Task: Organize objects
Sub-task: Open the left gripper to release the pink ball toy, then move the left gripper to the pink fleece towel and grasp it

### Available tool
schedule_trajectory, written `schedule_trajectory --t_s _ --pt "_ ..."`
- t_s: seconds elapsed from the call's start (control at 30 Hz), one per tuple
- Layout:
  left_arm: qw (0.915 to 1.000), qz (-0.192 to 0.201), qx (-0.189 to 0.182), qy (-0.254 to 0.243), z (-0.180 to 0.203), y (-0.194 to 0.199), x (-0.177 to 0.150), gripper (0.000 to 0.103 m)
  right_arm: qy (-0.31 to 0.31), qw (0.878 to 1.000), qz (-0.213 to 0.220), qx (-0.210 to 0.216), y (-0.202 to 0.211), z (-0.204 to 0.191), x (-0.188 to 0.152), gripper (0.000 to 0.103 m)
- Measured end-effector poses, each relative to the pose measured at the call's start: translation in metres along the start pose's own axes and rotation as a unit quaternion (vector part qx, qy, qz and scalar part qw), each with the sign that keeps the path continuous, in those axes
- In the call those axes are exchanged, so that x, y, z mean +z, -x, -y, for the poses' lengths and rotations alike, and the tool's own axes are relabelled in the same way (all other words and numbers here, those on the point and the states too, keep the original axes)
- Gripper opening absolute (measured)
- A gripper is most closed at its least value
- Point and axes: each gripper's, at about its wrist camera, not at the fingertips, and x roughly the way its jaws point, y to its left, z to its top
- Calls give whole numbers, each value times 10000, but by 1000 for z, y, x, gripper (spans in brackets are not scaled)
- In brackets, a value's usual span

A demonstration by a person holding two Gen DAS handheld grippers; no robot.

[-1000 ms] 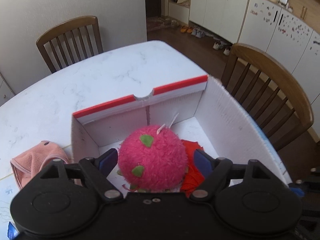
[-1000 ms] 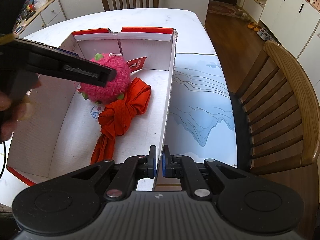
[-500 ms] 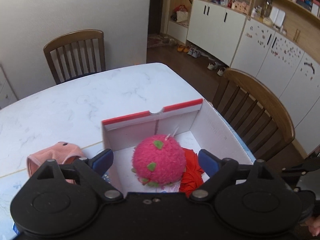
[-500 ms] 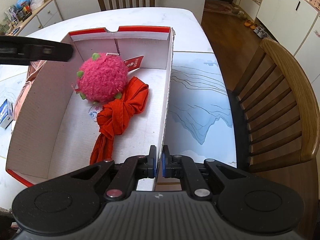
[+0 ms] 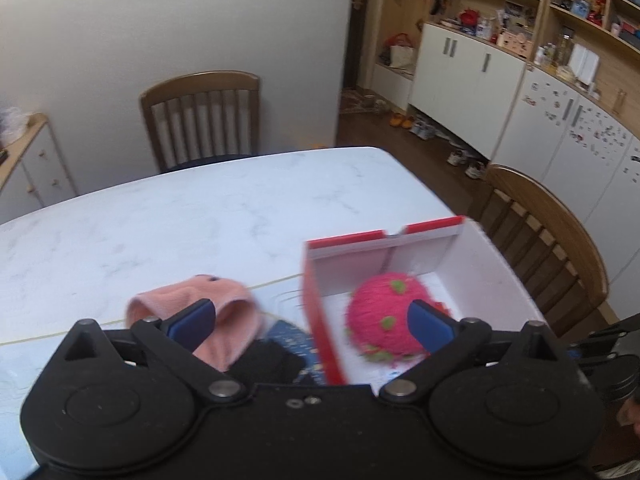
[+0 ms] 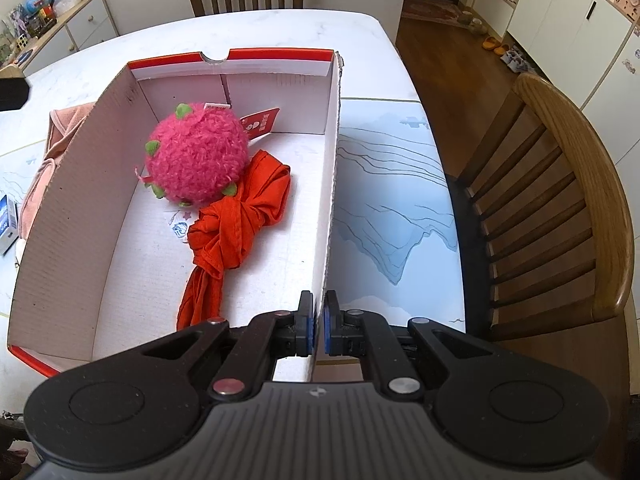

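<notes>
Right hand-held gripper pinches box wall.

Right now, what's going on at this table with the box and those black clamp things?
A person is tidying things into a white cardboard box using two hand-held grippers. The right gripper is clamped on the box's side wall, steadying it. A fuzzy pink ball toy and a knotted red cloth lie inside. The left gripper, its jaws opening with nothing between them, hangs above the box's edge, over a pink cloth on the table.
</notes>
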Motion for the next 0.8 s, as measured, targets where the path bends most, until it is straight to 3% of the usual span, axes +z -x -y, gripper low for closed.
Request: schedule_trajectory --t_s 0.47,0.8 --pt "9964 -263 615 522 -74 -13 -34 102 15 9999 -113 -103 -4 -4 0 5" --pt "9933 -766 599 621 -100 -72 -40 102 14 9996 -212 -173 -6 -7 0 5"
